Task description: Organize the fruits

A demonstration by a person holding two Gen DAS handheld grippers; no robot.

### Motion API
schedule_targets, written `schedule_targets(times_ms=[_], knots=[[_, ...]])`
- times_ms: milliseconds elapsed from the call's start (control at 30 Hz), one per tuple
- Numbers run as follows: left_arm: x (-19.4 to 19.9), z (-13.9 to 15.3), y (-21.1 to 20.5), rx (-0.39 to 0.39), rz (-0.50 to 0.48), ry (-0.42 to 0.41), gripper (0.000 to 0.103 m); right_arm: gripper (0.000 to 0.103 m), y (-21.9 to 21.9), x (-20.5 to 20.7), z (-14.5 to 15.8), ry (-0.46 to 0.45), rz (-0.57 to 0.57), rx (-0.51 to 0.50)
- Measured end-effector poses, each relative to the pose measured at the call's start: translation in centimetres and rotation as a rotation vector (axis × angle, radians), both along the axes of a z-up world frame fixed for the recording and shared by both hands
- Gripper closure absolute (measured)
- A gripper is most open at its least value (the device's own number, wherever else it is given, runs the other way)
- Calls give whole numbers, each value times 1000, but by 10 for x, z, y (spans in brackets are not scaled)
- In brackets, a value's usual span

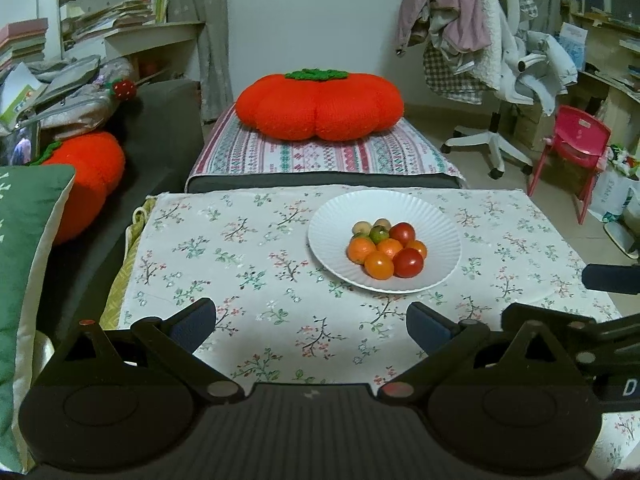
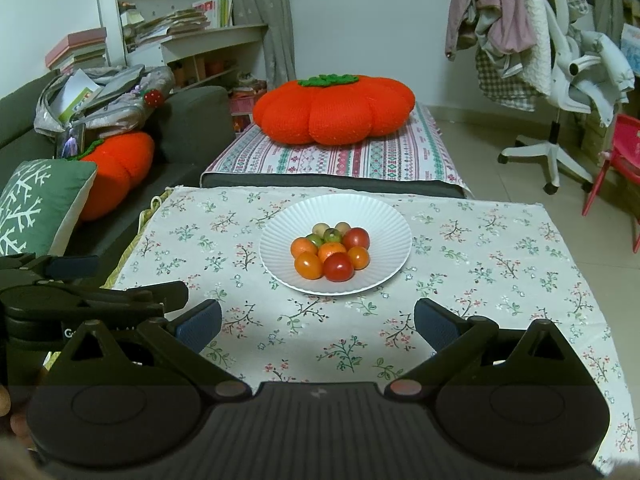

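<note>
A white ribbed plate (image 1: 436,216) (image 2: 384,216) sits on a floral tablecloth (image 1: 240,248) (image 2: 480,264). It holds several small fruits in a cluster: red tomatoes (image 1: 408,262) (image 2: 338,267), orange ones (image 1: 379,265) (image 2: 308,265), a green one (image 1: 379,234) (image 2: 332,235) and pale ones at the back. My left gripper (image 1: 311,325) is open and empty, hovering near the table's front edge, short of the plate. My right gripper (image 2: 318,325) is open and empty, also short of the plate. The left gripper's side shows at the left of the right wrist view (image 2: 76,280).
A big orange pumpkin cushion (image 1: 319,105) (image 2: 334,109) lies on a striped bench behind the table. A dark sofa with a green pillow (image 1: 24,264) (image 2: 36,204) stands left. An office chair draped with clothes (image 1: 496,60) and a pink chair (image 1: 572,148) stand right.
</note>
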State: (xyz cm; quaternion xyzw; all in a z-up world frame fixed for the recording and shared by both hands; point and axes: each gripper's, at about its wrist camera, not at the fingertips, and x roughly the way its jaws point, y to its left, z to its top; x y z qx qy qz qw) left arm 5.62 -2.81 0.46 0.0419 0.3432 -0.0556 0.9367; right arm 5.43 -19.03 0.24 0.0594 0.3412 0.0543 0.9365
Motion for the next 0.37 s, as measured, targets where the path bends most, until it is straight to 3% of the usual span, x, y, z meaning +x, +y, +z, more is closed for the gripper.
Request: schedule_targets(times_ms=[367], knots=[[0,0,-2,7,-8,-1,16,0,-1,0,-1,-4,0,0]])
